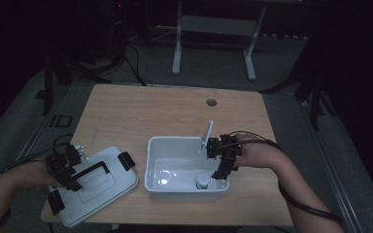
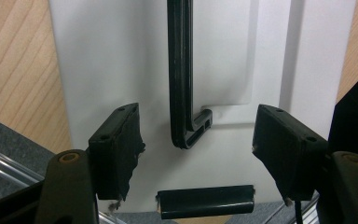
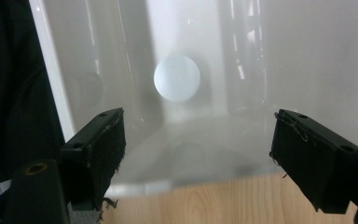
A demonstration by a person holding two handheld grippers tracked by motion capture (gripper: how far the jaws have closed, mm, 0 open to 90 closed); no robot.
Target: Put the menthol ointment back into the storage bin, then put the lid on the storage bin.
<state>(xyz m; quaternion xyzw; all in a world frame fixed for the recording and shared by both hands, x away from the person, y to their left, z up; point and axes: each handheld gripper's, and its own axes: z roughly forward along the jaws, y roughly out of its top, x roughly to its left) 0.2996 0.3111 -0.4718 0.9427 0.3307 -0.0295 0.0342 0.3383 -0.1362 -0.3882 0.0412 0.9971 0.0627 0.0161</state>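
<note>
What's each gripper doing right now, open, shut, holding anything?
Left gripper: open, fingers either side of the lid's black handle, not gripping.
Right gripper: open, empty, above the white bin.

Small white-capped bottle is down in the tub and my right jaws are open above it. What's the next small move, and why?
Probably close the left gripper on the black handle of the lid. The bottle stands in the white tub, free of the open right gripper, so what is left is likely covering the tub. The left jaws are open either side of the handle, not touching it.

Lid (image 2: 121, 56) edges – cropped, top & sides
</note>
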